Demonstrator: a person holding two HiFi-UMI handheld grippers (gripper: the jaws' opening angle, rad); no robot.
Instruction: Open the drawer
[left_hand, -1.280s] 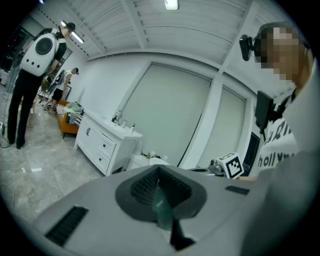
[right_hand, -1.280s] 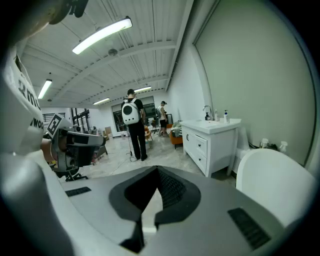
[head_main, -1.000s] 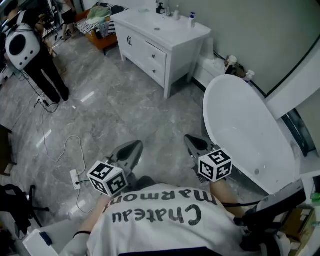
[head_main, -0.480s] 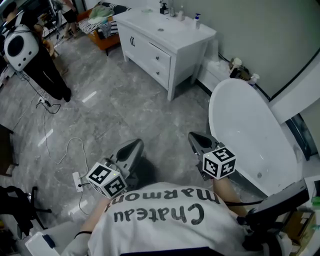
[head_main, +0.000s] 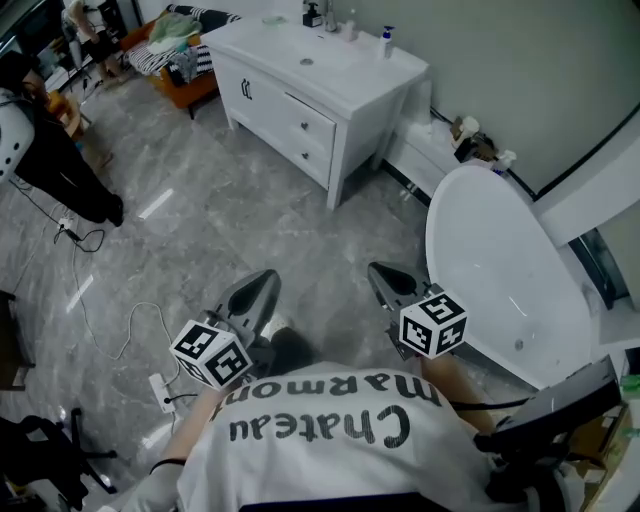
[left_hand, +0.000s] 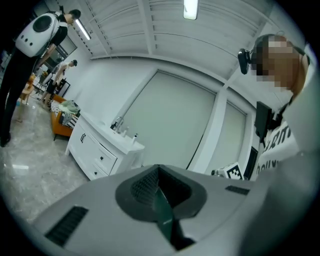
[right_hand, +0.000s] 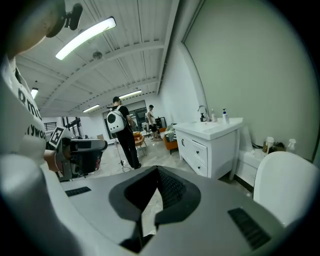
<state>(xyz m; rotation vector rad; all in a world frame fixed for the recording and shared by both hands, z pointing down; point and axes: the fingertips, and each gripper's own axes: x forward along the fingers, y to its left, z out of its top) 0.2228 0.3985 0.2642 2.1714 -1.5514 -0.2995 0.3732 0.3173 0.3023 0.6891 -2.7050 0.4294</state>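
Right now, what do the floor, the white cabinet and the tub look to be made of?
The floor looks like polished grey stone or marble-look tile: veined, with light streaks reflected in it. The cabinet looks like white painted wood or laminate, with an even satin finish. The tub looks like glossy white acrylic or ceramic; the pictures cannot show which.

Right gripper (right_hand: 157, 174), fingers (right_hand: 175, 192) together, empty; white drawer cabinet (right_hand: 209, 145) ahead right, person (right_hand: 122, 137) beyond.
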